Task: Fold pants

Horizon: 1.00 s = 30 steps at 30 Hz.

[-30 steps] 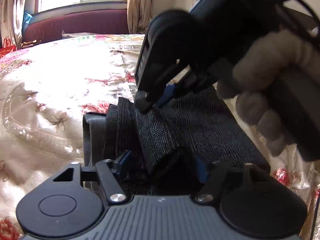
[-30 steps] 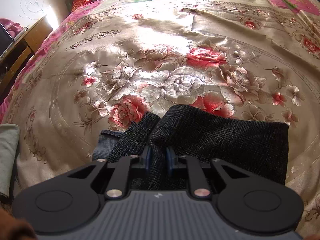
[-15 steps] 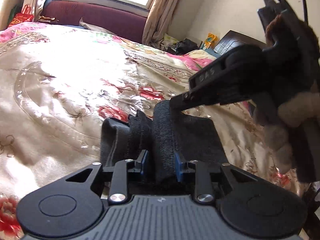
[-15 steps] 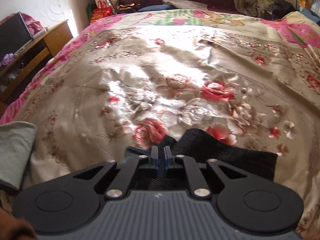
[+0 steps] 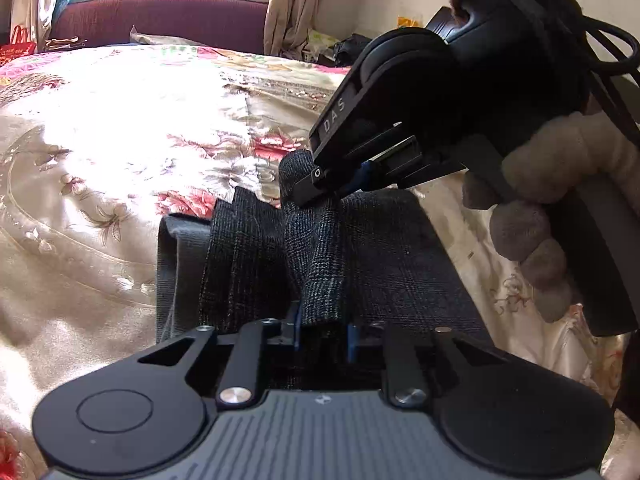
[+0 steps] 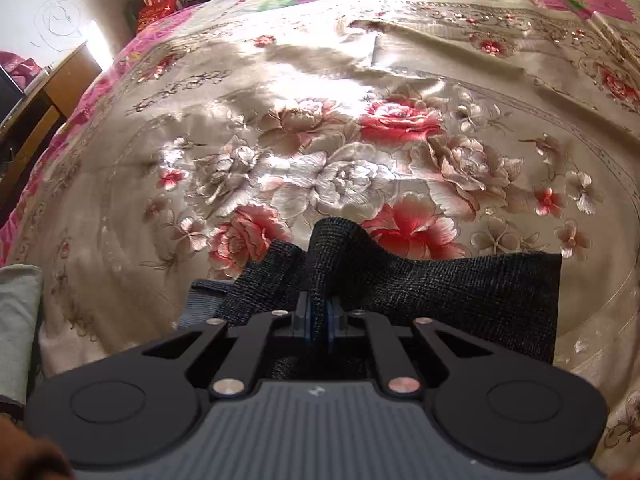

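Dark grey checked pants (image 5: pixel 384 256) lie folded on a floral bedspread (image 5: pixel 120 152); they also show in the right wrist view (image 6: pixel 460 288). My left gripper (image 5: pixel 322 328) is shut on a raised fold at the near edge. My right gripper (image 6: pixel 318 316) is shut on a ridge of the same cloth, lifted a little. In the left wrist view the right gripper (image 5: pixel 340 184) pinches the far edge of the pants, held by a gloved hand (image 5: pixel 560 184).
A maroon sofa (image 5: pixel 160 20) and curtains (image 5: pixel 292 4) stand beyond the bed under a window. A wooden desk (image 6: pixel 48 92) is at the bed's left side. A pale green cloth (image 6: pixel 16 320) lies at the near left.
My left gripper closed from open onto the pants fold. The right gripper stayed shut on the cloth; both lifted, then came back down toward the bed.
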Tool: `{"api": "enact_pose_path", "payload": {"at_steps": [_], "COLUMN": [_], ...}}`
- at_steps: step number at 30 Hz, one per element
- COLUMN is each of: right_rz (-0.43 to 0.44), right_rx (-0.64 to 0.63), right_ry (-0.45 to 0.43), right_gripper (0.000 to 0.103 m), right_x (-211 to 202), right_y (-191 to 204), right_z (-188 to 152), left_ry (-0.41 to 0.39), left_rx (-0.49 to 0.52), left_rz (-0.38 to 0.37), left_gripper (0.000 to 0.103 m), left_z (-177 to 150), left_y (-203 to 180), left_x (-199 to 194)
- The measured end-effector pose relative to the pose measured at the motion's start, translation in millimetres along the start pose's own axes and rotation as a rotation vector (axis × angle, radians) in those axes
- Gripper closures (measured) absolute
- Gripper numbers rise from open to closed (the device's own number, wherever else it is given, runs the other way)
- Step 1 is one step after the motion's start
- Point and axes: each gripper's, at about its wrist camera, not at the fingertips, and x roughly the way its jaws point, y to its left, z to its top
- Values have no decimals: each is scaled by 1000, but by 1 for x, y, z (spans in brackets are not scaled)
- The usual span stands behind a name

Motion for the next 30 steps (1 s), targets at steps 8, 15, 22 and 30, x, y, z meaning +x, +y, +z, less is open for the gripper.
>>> {"api": "enact_pose_path", "payload": {"at_steps": [8, 15, 22, 30], "right_rz": [88, 112, 42, 147], "right_rx": [-87, -74, -176, -110], "right_ry": [-86, -92, -73, -195], "right_gripper": [89, 68, 57, 59], "right_x": [-26, 17, -1, -50], "right_y": [51, 50, 29, 10], "right_z": [2, -12, -46, -83], "left_ry": [-32, -38, 6, 16], "left_rx": [-97, -144, -64, 34], "left_rz": [-15, 141, 348, 482], "left_gripper": [67, 35, 31, 21], "left_z": [0, -13, -12, -15], "left_y": [34, 49, 36, -7], "left_x": [-34, -46, -48, -64]}}
